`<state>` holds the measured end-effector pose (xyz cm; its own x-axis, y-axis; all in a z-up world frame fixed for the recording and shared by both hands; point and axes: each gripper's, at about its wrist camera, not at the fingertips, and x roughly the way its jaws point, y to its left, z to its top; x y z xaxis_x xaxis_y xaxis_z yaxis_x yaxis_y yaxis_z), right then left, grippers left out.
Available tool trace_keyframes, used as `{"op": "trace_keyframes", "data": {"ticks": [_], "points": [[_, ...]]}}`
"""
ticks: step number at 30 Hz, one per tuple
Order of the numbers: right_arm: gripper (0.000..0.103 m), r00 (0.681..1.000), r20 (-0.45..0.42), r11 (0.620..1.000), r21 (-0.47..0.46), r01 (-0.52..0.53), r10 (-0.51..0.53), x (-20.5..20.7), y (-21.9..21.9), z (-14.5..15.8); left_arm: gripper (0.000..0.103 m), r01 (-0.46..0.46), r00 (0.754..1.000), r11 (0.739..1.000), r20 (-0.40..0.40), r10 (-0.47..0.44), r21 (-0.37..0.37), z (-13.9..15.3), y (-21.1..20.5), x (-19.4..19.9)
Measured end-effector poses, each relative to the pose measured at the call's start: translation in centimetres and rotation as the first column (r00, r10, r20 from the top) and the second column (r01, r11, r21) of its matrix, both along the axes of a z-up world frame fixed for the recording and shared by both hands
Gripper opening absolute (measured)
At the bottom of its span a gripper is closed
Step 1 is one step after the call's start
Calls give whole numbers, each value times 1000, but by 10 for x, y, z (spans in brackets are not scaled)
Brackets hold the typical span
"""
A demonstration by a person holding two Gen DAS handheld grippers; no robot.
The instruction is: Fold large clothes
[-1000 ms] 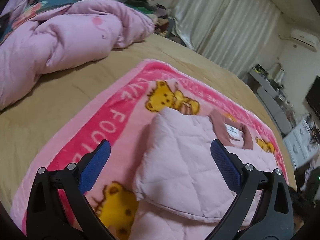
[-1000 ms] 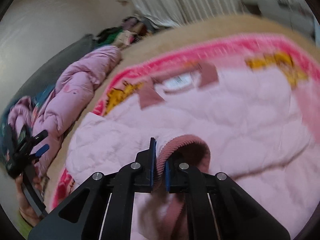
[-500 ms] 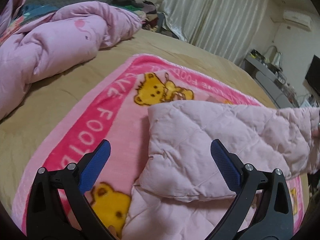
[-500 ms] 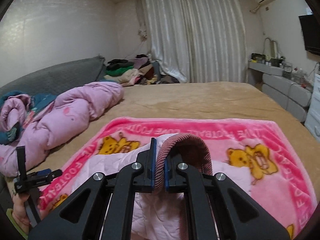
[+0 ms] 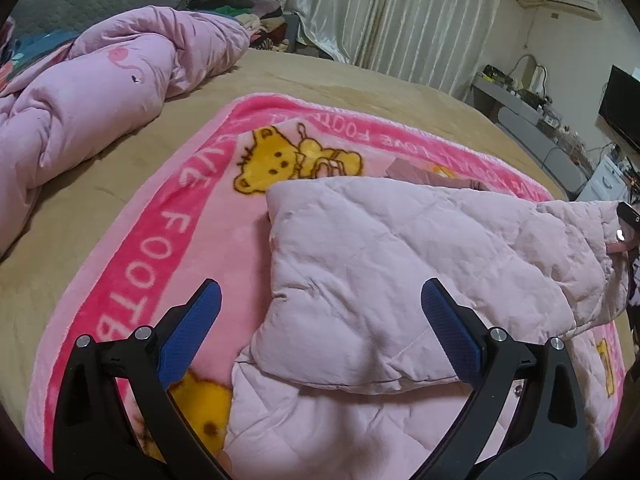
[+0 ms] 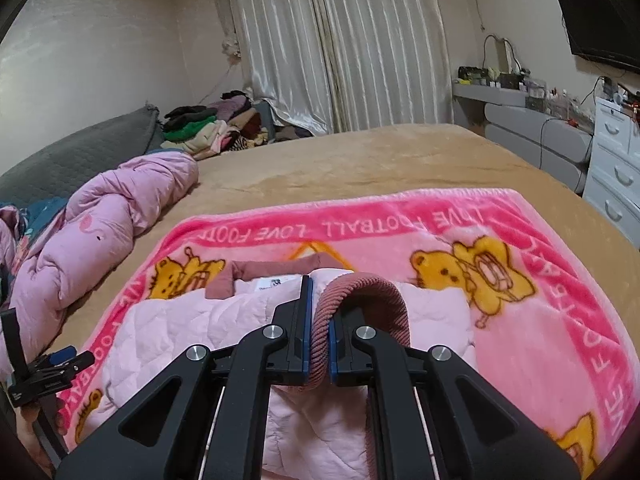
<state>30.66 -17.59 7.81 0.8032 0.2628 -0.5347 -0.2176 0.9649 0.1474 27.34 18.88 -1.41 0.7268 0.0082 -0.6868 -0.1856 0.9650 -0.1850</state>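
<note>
— What do the jaws of the right gripper have between them?

— They are pressed together on the ribbed dusty-pink cuff of the quilted pink jacket. The cuff arches up and over to the right of the pinch, so the sleeve end is lifted off the rest of the garment.

— And the left gripper?

— Its jaws stand wide apart with nothing in them, hovering over the jacket's near-left part (the blue pads face each other across a folded-over quilted panel). In the right wrist view it shows small at the left edge, above the blanket's near-left corner.

— Where does the jacket lie?

— On the pink bear-print blanket, toward its near side. In the left wrist view a sleeve stretches from the jacket's left shoulder across to the right, where its end meets the other gripper at the picture's edge. The collar, dusty pink like the cuff, points to the blanket's far edge, with a white label just beneath it.

— What carries the blanket?

— A bed with a tan cover; the blanket sits on the bed's near half. A rumpled pink duvet is heaped along the bed's left side, well apart from the jacket, and a pile of clothes sits beyond the far-left corner. Pale curtains hang behind the far edge.
</note>
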Motion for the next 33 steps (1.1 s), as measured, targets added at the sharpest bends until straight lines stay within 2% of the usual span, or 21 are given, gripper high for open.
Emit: {"op": "trace_keyframes", "data": {"ticks": [7, 12, 15, 17, 21, 26, 28, 29, 30, 33], "points": [[6, 998, -56, 999, -21, 30, -31, 14, 0, -22, 93, 27, 1000, 999, -8, -27, 17, -6, -12, 3], [12, 993, -97, 995, -78, 56, -63, 20, 0, -38, 93, 44, 999, 999, -21, -44, 12, -14, -18, 7], [32, 991, -110, 994, -85, 65, -74, 20, -4, -45, 93, 55, 998, 998, -23, -55, 18, -15, -22, 8], [53, 991, -88, 991, -95, 95, -103, 16, -8, -45, 93, 63, 998, 998, -16, -63, 21, -14, -25, 8], [57, 991, -63, 989, -99, 111, -118, 10, -18, -42, 93, 55, 998, 998, -15, -55, 28, -13, -27, 8], [58, 995, -58, 991, -109, 74, -81, -6, -12, -44, 81, 86, 996, 996, -27, -85, 25, -15, -37, 10], [58, 996, -65, 992, -119, 46, -54, -13, -5, -48, 69, 113, 993, 993, -46, -111, 40, -20, -45, 12], [58, 997, -68, 992, -124, 35, -44, -15, -1, -49, 58, 127, 990, 991, -70, -124, 44, -25, -49, 14], [58, 997, -75, 992, -129, 14, -24, -18, 5, -52, 55, 130, 988, 990, -93, -126, 48, -30, -50, 16], [58, 995, -95, 990, -137, -38, 25, -23, 20, -59, 55, 140, 980, 989, -151, -131, 53, -45, -49, 22]]}}
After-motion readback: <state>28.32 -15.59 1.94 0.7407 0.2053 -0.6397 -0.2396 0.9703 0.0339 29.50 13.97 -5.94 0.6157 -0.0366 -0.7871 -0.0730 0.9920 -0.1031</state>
